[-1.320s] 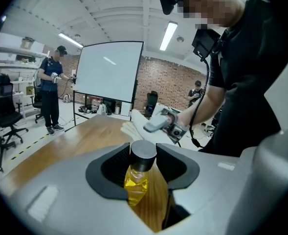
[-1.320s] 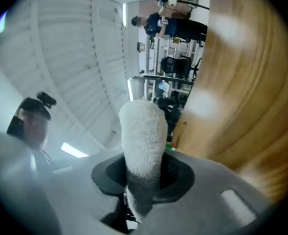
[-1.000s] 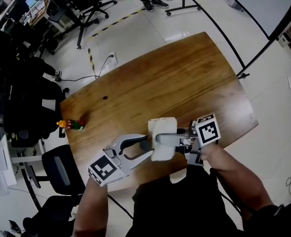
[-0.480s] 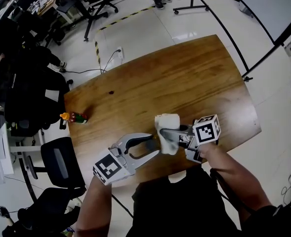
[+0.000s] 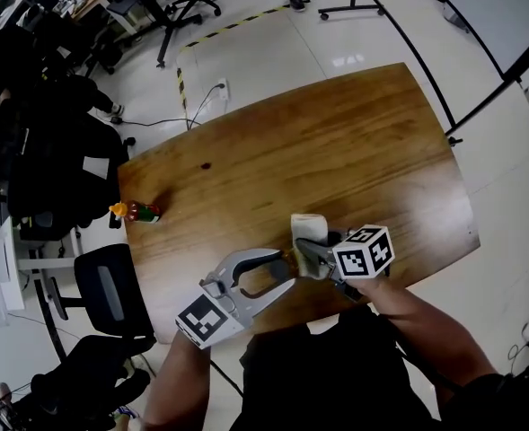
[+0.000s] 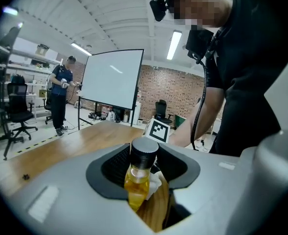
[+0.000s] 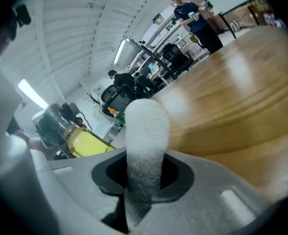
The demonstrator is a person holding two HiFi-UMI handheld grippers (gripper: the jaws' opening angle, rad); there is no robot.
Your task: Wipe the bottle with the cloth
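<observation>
nearest the person, the left gripper [image 6: 144,166] is clenched on a small bottle [image 6: 137,182] of yellow liquid with a black cap [image 6: 144,151]. the bottle stands upright between the jaws, which take it on the body below the cap. whether its base rests on the table [image 5: 336,142] or hangs just above it cannot be told, since the jaws hide it. just beside it, the right gripper [image 7: 143,174] is clamped on a white cloth [image 7: 144,136], which sticks up past the jaws as a soft folded roll. from the left gripper view a fold of the cloth lies against the far side of the bottle's body, touching or very nearly so. both tools meet over the near edge of the wooden table. the bottle looks light and rigid, with a smooth wall that is likely slippery, so a hold on the body seems sounder than one on the cap, and it leaves the neck and the far side free for wiping. the cloth looks limp and thick and should wrap round the curve easily. farther off, a second small bottle with an orange cap [image 5: 136,212] lies near the table's left edge, well apart. beyond are office chairs [image 5: 111,303], a whiteboard [image 6: 112,77] and a person standing [image 6: 60,94].
</observation>
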